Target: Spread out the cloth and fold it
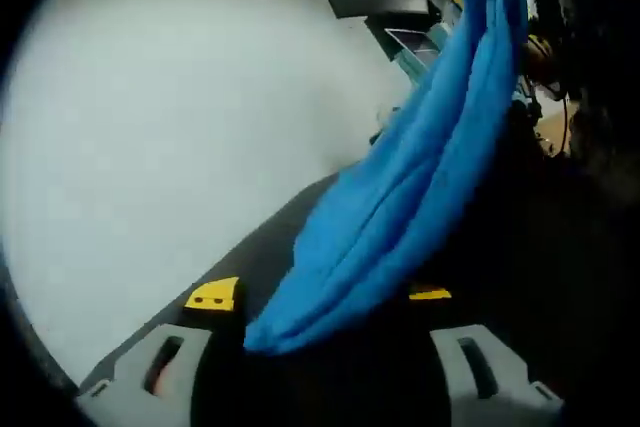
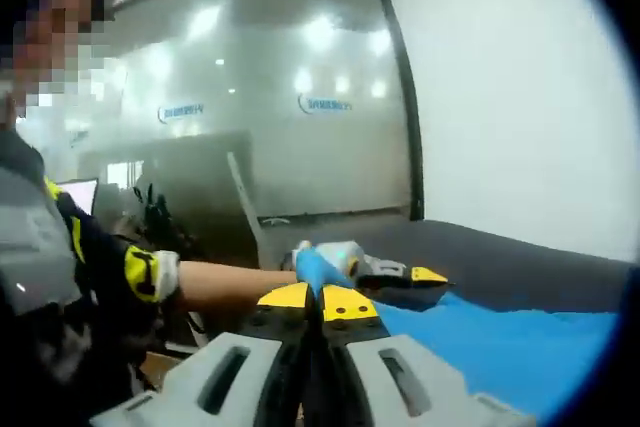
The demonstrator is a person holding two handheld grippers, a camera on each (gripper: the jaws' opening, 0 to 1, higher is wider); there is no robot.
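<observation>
Blue cloth hangs in a long bunched drape ahead of the left hand-held gripper, its lower end dropping down between the two yellow-tipped jaws. Those jaws stand well apart on either side of it, and whether either one actually pinches the fabric I cannot tell. Behind the cloth lies a dark worktop, and beyond that a pale wall.

In the right gripper view, the right hand-held gripper has its yellow tips pressed together, with a small tuft of the blue cloth poking up just past them, so it is clamped on a corner. More of the same fabric spreads flat on the dark worktop off to that gripper's right side. Just ahead of it, the other gripper reaches in from the left, carried by a person's bare forearm with a yellow-and-dark sleeve cuff. A glass partition stands farther back.
</observation>
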